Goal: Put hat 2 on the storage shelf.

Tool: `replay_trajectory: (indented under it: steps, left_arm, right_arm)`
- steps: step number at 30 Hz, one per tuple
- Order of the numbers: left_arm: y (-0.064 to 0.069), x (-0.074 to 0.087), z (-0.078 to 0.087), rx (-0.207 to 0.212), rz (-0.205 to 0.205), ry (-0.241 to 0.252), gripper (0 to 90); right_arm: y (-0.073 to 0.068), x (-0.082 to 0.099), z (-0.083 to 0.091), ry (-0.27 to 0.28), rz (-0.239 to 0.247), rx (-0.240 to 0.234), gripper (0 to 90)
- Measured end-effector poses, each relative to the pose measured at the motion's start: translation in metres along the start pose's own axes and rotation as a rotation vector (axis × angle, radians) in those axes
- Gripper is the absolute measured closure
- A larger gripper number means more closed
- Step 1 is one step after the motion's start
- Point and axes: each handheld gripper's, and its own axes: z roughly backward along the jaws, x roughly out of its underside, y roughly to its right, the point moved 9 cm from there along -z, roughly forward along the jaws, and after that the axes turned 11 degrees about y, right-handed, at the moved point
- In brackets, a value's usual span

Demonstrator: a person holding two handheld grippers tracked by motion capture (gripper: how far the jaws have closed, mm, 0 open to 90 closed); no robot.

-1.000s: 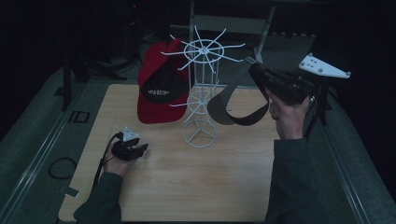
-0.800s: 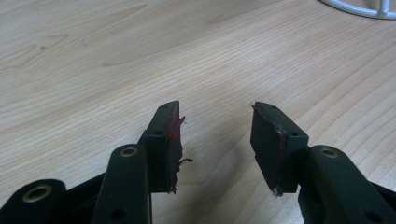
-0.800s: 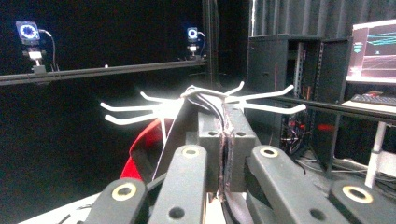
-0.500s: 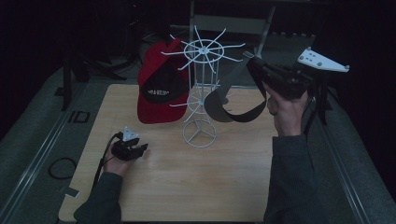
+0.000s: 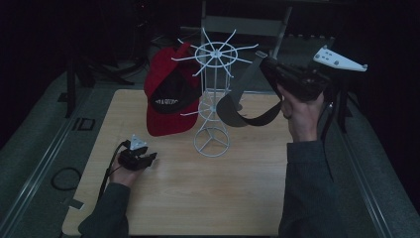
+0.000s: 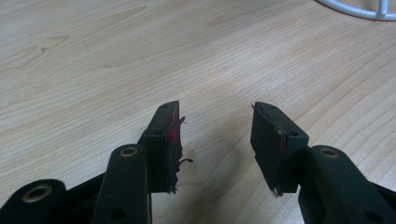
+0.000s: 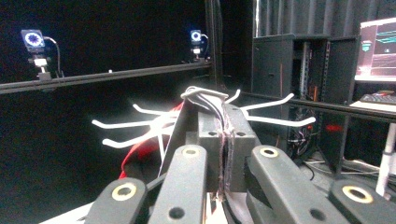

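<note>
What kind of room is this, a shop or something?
More likely a lab or recording studio than a shop: a dark room with small ring-lit cameras on a rail, an equipment rack, a lit monitor, and one wooden table holding a white wire hat stand.

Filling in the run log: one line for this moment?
right hand-held gripper: shut on grey cap, beside rack | left hand-held gripper: open, on table

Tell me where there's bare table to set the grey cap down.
Bare wood lies right of the white wire rack, before the right gripper holding the grey cap, and along the table's near edge. Crowded: the red cap by the rack.
</note>
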Motion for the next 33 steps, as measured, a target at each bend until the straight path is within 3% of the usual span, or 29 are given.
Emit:
replay_trajectory:
  steps: [14, 33]
  left_arm:
    - [0.001, -0.002, 0.001, 0.000, -0.003, 0.007, 53.2]
    - [0.001, -0.001, 0.000, 0.002, -0.005, 0.001, 53.2]
  right_arm:
    - [0.016, 0.004, -0.002, -0.018, -0.024, 0.036, 87.7]
    - [0.014, 0.031, -0.013, -0.085, -0.051, 0.003, 87.5]
